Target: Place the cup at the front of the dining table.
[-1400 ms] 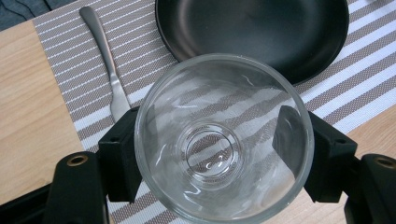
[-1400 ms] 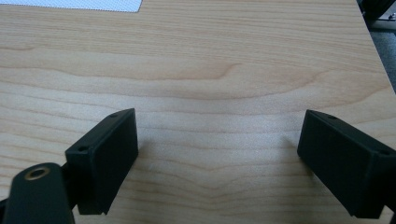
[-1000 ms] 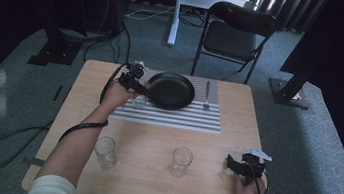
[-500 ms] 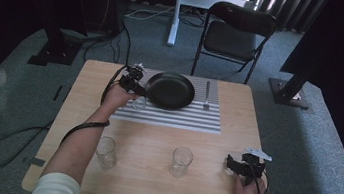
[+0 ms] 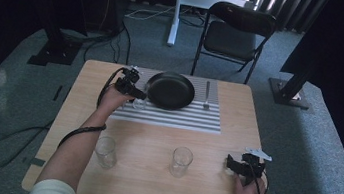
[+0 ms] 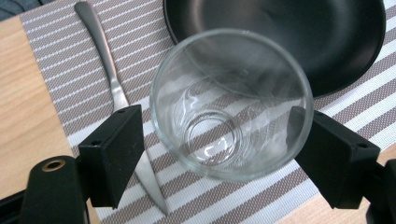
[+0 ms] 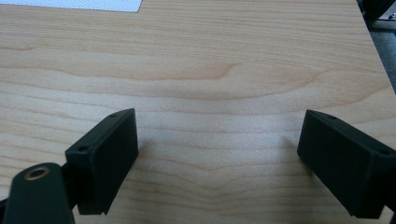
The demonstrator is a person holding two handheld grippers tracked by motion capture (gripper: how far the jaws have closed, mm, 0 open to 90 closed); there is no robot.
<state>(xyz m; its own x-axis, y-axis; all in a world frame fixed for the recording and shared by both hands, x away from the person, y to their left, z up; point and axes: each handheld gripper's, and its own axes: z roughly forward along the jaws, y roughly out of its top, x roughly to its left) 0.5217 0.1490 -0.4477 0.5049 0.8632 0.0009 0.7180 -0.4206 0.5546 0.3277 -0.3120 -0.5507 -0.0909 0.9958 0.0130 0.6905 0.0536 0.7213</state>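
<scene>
High view: left gripper (image 5: 133, 92) upper centre-left at the round black plate (image 5: 171, 90).

Left gripper view: jaws apart around a clear drinking glass (image 6: 231, 102), mid-frame on the striped placemat (image 6: 56, 56).

Right gripper view: right gripper (image 7: 217, 161) jaws wide apart over bare wooden table (image 7: 210, 60).

Room: lying dim and nearly black around the table (image 5: 149, 175), which is catching soft light from above.
Daylight: coming in pale behind the chair (image 5: 234, 32).
Shadows: falling faint and short beside the jaws on the table in the right gripper view.
Glare: showing as small white glints inside the glass (image 6: 231, 105); the plate (image 6: 299, 32) behind it is giving a dull sheen.
Blur: softening the high view throughout; the jaws nearest each gripper camera are looking slightly soft.
</scene>
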